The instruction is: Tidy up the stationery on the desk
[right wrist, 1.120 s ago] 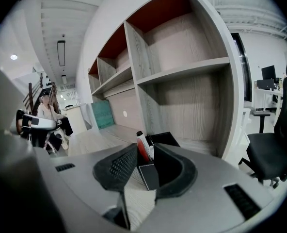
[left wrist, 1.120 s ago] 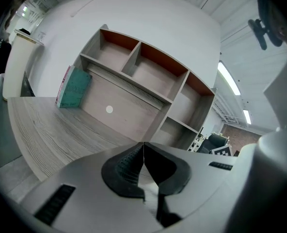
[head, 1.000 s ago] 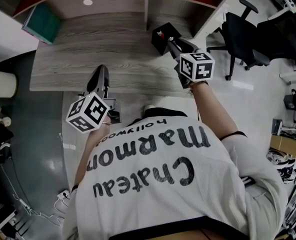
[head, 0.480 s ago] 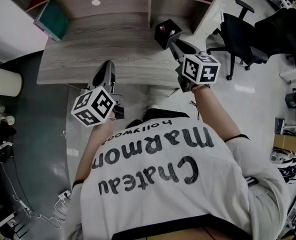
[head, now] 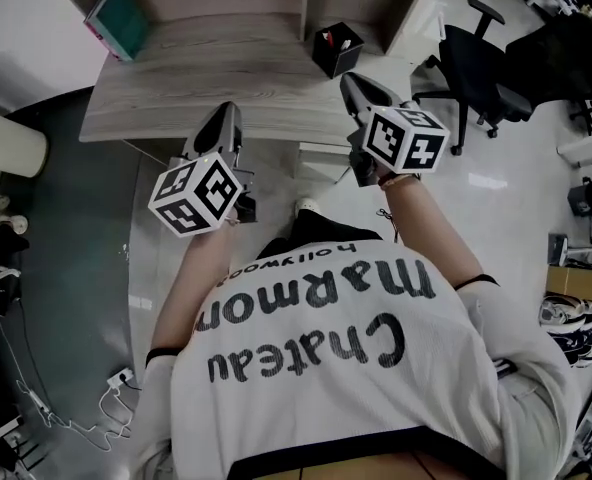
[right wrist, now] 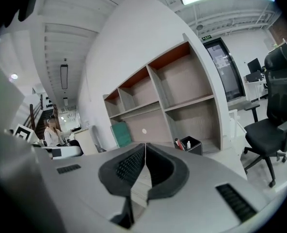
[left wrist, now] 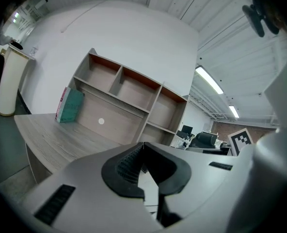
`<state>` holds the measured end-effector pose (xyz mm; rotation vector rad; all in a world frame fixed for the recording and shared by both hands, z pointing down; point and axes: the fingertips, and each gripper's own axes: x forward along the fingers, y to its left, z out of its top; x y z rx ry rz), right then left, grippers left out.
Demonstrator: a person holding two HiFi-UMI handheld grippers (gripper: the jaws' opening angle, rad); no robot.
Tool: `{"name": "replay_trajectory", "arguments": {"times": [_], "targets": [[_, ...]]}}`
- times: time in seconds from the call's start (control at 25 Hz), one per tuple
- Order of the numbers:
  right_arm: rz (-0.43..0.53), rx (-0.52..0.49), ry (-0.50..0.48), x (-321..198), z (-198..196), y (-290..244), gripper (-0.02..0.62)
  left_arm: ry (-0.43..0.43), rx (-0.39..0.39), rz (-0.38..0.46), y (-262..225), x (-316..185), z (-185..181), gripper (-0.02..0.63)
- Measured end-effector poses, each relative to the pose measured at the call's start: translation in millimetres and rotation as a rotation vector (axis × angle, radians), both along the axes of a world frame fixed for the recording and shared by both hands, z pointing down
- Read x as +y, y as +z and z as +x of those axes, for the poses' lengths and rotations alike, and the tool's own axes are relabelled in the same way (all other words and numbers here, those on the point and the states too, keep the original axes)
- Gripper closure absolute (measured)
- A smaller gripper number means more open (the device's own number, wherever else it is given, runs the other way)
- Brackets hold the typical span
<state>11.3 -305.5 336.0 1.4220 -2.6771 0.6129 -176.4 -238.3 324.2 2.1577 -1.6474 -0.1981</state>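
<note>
Nearest to you, your white shirt with black lettering (head: pixel 326 368) fills the six o'clock half of the head view and hides your lap. Your forearms reach out of it toward twelve.

Your left gripper (head: pixel 226 118) (left wrist: pixel 143 147) sits at about eleven o'clock, and its marker cube covers your hand. In the left gripper view its black ribbed pads meet at the tips with nothing between them, so it is closed and empty.

Your right gripper (head: pixel 351 83) (right wrist: pixel 145 147) sits at one o'clock. Its jaws have just been closing, and in the right gripper view the pads are pressed together on nothing.

From above, both tips overlap the near edge of the grey wood-grain desk (head: pixel 176 78). You cannot tell how high they hang over it.

The black square pen holder (head: pixel 337 50) (right wrist: pixel 189 144) stands on the desk at one o'clock, just beyond your right gripper's tip. A few pens stick out of it, one end red and one white, but they are too small to identify.

At eleven o'clock a teal book with a pink edge (head: pixel 119 20) (left wrist: pixel 70 106) leans at the desk's far left corner. Its print is unreadable.

Behind the desk rises the open wooden shelf unit (left wrist: pixel 129 91) (right wrist: pixel 182 91). The head view cuts off all but its lowest compartments.

Off the desk at two o'clock stands a black office chair (head: pixel 481 68) (right wrist: pixel 274 125). The right gripper view clips part of it at the frame's edge.

At nine o'clock a white cylinder (head: pixel 6 140) (left wrist: pixel 8 81) is half cut off in the head view.

Farthest off, at nine o'clock in the right gripper view, a seated person (right wrist: pixel 51 132) is only a small blur.
</note>
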Motion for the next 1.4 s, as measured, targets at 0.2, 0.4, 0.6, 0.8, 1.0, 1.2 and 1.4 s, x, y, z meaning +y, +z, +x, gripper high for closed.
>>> {"name": "replay_trajectory", "arguments": {"times": [0.2, 0.4, 0.6, 0.8, 1.0, 1.2, 1.4], "targets": [[0.017, -0.029, -0.006, 33.3, -3.9, -5.9, 0.582, 0.008, -0.026, 0.007, -0.9, 28.0, 13.0, 0.589], [0.020, -0.017, -0.031, 60.1, -6.8, -5.0, 0.583, 0.023, -0.040, 0.027, -5.4, 52.2, 27.4, 0.589], [0.030, 0.026, -0.042, 76.3, -1.8, 1.2, 0.584, 0.026, -0.043, 0.032, -3.4, 68.2, 37.6, 0.589], [0.028, 0.059, -0.051, 89.2, -0.5, 6.5, 0.584, 0.014, -0.048, 0.030, -2.9, 83.5, 38.7, 0.589], [0.030, 0.073, -0.060, 93.9, -1.6, 8.8, 0.584, 0.004, -0.056, 0.029, -2.2, 90.4, 38.2, 0.589], [0.032, 0.068, -0.064, 99.9, -3.7, 9.6, 0.584, -0.009, -0.057, 0.031, -0.5, 98.6, 35.0, 0.589], [0.031, 0.072, -0.067, 103.3, -5.9, 11.2, 0.584, -0.013, -0.057, 0.028, 1.0, 101.7, 32.6, 0.589]]}}
